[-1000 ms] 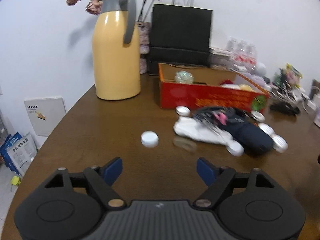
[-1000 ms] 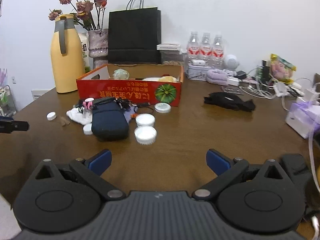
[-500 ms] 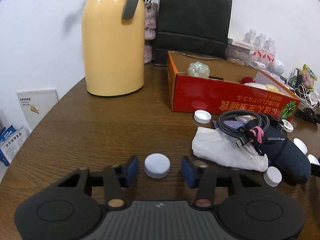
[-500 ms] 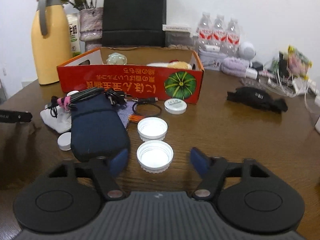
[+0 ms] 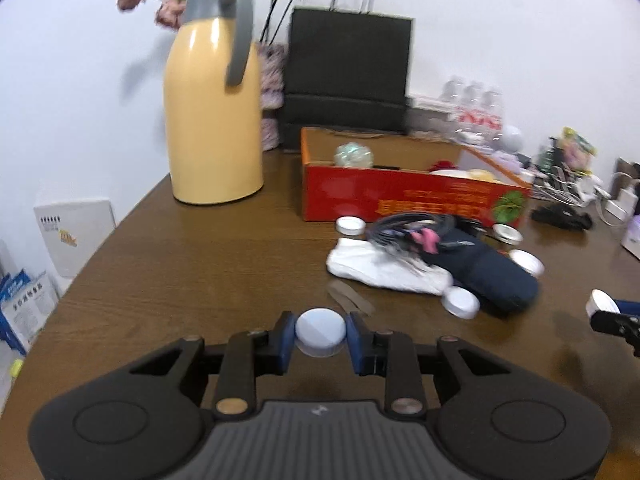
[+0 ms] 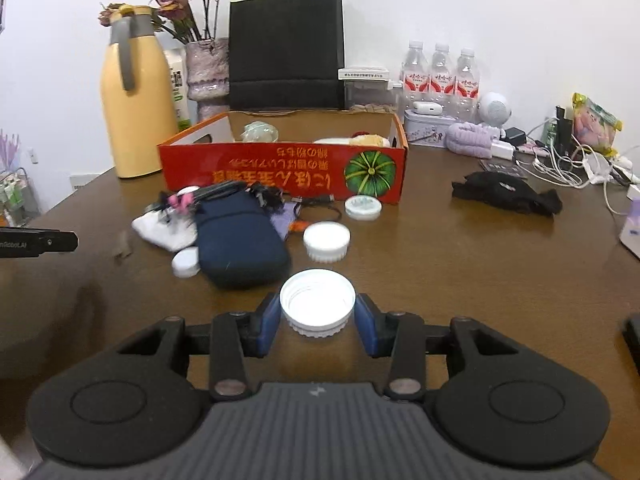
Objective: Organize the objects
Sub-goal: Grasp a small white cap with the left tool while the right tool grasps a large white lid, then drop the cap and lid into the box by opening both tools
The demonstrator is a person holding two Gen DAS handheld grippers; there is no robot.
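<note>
My left gripper [image 5: 320, 338] is shut on a small white bottle cap [image 5: 320, 330] and holds it just above the brown table [image 5: 200, 264]. My right gripper [image 6: 317, 316] is shut on a large white lid [image 6: 317, 308], open side up. The red cardboard box [image 6: 280, 174] stands behind, with small items inside. In front of it lie a navy pouch [image 6: 240, 244], a white cloth [image 6: 164, 232], cables, and more white lids [image 6: 326, 240]. The right gripper's tip with its lid shows at the right edge of the left wrist view [image 5: 604, 308].
A yellow thermos [image 5: 214, 120], a flower vase [image 6: 206, 72] and a black paper bag [image 6: 286, 46] stand at the back. Water bottles [image 6: 440, 76], chargers, cables and a black cloth [image 6: 504, 196] crowd the back right. The table edge runs along the left.
Both grippers came down over their lids and closed on them. Both have since pulled back and lifted a little, each with its lid.
</note>
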